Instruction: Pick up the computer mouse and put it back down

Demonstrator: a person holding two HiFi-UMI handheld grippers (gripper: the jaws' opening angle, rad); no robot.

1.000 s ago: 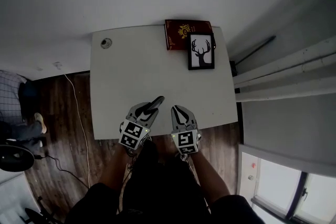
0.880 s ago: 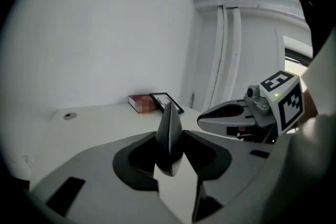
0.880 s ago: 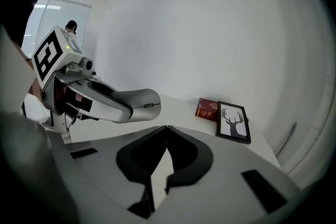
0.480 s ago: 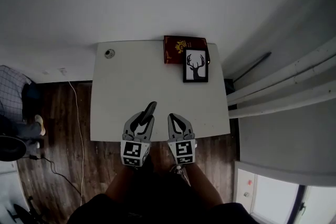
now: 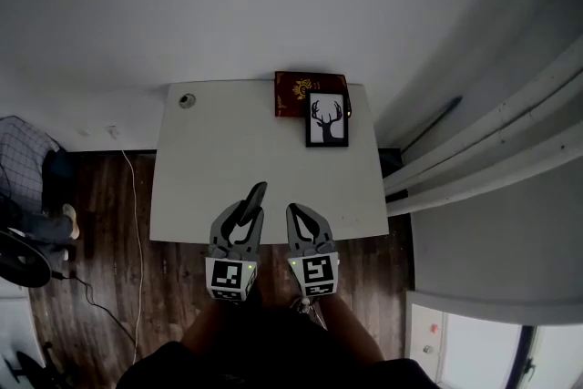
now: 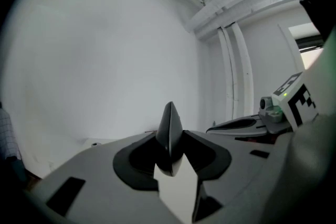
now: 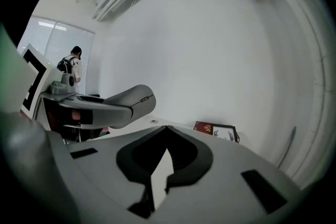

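Head view: the white table [image 5: 209, 159] has a bare top from its near edge to the far one. Only its far right corner is taken, by a red book [image 5: 296, 89] and a framed deer picture [image 5: 326, 119] lying partly on the book. A small round grommet [image 5: 187, 100] sits in the table's far left corner. Wood floor borders the table's left and near sides, and a white wall runs behind it. Both grippers hang over the table's near edge, side by side. The left gripper [image 5: 243, 218] pinches the computer mouse [image 5: 254, 199], which juts out past its tips over the table's near strip. The right gripper [image 5: 294, 211] is pressed together on nothing, just to the right of the mouse. The arms below are dark and cut off.

Left gripper view: the mouse [image 6: 170, 119] stands edge-on, clamped between the jaws of the left gripper [image 6: 170, 140], with only its thin profile visible. A sliver of the table [image 6: 89, 145] shows behind. The right gripper [image 6: 236, 124] reaches in from the right.

Right gripper view: the right gripper [image 7: 167, 127] has its tips meeting, with nothing between them. To the left, the mouse [image 7: 134, 101] is held clear above the table [image 7: 157, 124]. The book [image 7: 205, 127] and picture [image 7: 227, 134] are small at the table's far end.
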